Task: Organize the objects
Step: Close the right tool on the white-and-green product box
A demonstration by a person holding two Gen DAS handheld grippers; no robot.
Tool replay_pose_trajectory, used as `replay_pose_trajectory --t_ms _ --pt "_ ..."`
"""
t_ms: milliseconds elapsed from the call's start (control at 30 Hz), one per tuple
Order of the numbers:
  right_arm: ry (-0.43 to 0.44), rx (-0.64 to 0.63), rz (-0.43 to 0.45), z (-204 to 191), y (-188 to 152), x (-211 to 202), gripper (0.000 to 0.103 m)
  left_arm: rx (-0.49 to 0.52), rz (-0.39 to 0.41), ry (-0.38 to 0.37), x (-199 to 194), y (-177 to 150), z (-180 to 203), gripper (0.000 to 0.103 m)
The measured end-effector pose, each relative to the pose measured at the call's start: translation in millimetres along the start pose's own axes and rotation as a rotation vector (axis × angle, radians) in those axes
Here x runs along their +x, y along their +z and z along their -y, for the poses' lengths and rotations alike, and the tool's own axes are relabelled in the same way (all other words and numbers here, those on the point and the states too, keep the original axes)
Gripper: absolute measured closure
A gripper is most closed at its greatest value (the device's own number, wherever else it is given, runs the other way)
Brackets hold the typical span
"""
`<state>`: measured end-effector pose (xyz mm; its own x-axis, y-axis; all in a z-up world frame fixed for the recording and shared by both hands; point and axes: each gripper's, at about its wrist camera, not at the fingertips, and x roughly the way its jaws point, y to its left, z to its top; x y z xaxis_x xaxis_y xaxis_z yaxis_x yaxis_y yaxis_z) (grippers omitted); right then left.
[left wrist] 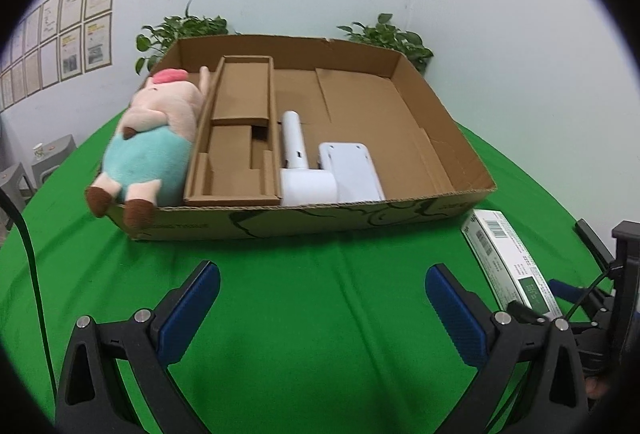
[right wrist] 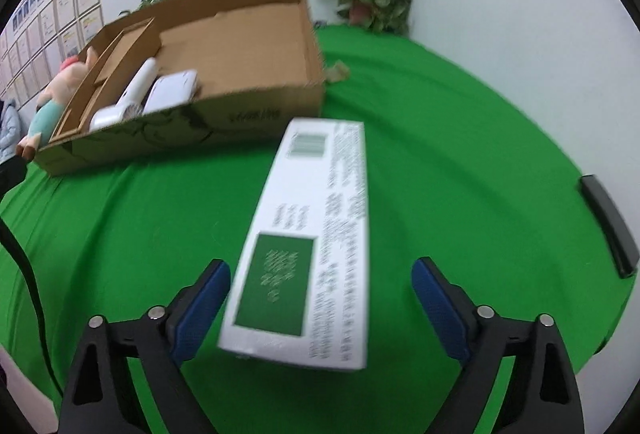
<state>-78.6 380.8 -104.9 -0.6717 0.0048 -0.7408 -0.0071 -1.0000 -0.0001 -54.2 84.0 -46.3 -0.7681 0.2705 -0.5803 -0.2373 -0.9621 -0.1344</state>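
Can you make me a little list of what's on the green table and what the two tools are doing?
table cover: green cloth
big box: open cardboard tray
inside it: plush pig at one end, brown cardboard insert, white handheld device, white flat piece
outside it: long white carton on the cloth
left tool: open, nothing between its fingers
right tool: open, around the carton's near end, not gripping
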Motion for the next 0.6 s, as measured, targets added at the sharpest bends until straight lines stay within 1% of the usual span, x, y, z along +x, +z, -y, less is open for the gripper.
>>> replay_pose_trajectory --t_ms 67,133,233,267,300,433,533,600 --pt "0.004 -0.014 -0.032 -8 -2 6 0.039 0.002 -0.013 -0.017 3 0 2 0.001" --pt "0.006 -0.036 -0.026 -15 -5 5 0.041 0.003 -0.025 -0.032 5 -1 3 0.001" --pt "0.058 -0.049 -0.032 -26 -9 0 0.041 -0.013 -0.071 -0.083 10 -2 2 0.001" --pt "0.08 -0.064 -0.034 -32 -12 -2 0.041 -0.029 -0.086 -0.111 12 -4 0 0.001" --pt "0.128 -0.094 -0.037 -43 -15 -5 0.041 -0.04 -0.093 -0.127 14 -5 0 0.001" --pt "0.258 -0.192 -0.038 -82 -23 -14 0.041 -0.07 -0.141 -0.198 20 -11 0 0.001" --pt "0.299 -0.23 -0.013 -100 -26 -22 0.039 -0.093 -0.188 -0.263 26 -16 1 0.001" --pt "0.316 -0.24 0.018 -103 -25 -27 0.034 -0.124 -0.217 -0.315 30 -19 0 0.001"
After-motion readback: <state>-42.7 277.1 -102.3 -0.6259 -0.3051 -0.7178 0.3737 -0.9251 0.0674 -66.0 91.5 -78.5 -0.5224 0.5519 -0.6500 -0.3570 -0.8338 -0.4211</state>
